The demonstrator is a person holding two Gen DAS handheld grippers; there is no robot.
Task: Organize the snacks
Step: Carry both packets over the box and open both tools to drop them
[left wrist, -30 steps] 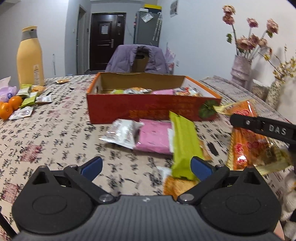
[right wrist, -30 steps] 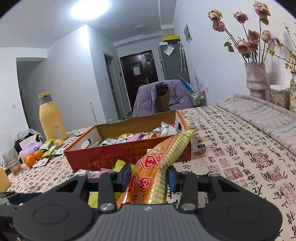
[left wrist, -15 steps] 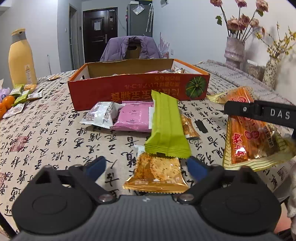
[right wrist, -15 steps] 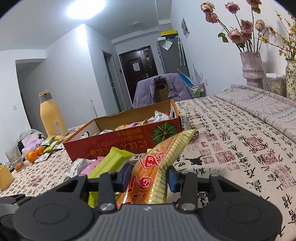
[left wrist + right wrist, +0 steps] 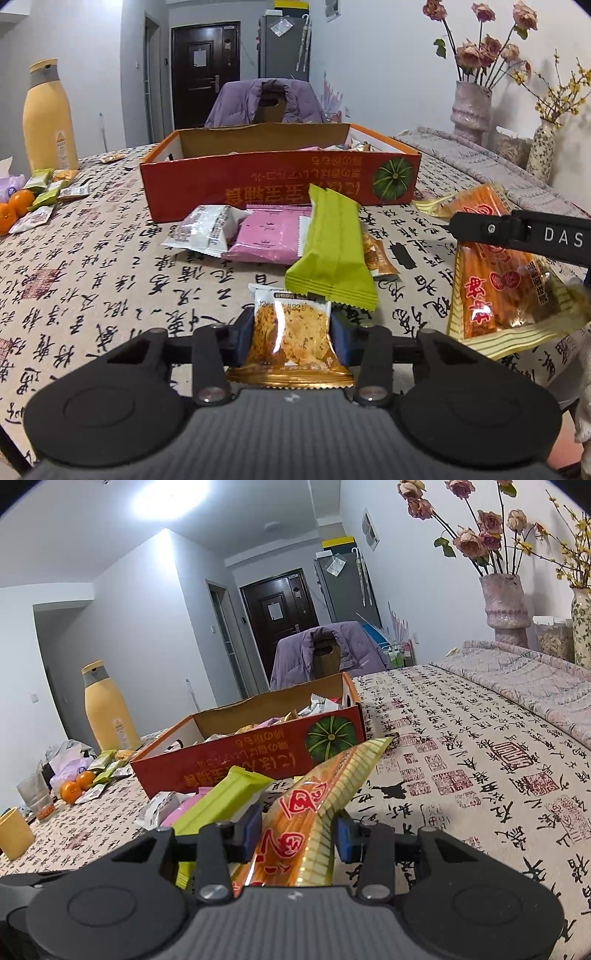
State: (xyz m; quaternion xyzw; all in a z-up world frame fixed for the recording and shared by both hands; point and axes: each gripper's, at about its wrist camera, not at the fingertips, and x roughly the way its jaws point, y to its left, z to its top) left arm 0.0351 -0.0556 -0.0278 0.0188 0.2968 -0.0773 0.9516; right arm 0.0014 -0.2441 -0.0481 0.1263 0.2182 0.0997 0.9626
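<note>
My left gripper (image 5: 291, 334) is shut on a small clear-and-gold cracker packet (image 5: 290, 332) at the table's near edge. My right gripper (image 5: 297, 829) is shut on a long orange-and-yellow snack bag (image 5: 314, 805), also seen in the left wrist view (image 5: 495, 269) held at the right. An open red cardboard box (image 5: 280, 184) with several snacks inside stands further back; it also shows in the right wrist view (image 5: 258, 753). A green packet (image 5: 332, 247), a pink packet (image 5: 269, 236) and a white packet (image 5: 205, 230) lie in front of the box.
A yellow bottle (image 5: 46, 118), oranges (image 5: 16, 205) and small packets (image 5: 48, 194) sit at the far left. Vases with flowers (image 5: 472, 107) stand at the far right. A yellow cup (image 5: 13, 832) is at the left edge. A chair with a purple jacket (image 5: 266, 103) is behind the table.
My left gripper pulled back toward the near edge and closed on the cracker packet. My right gripper kept hold of the orange snack bag and drew back a little.
</note>
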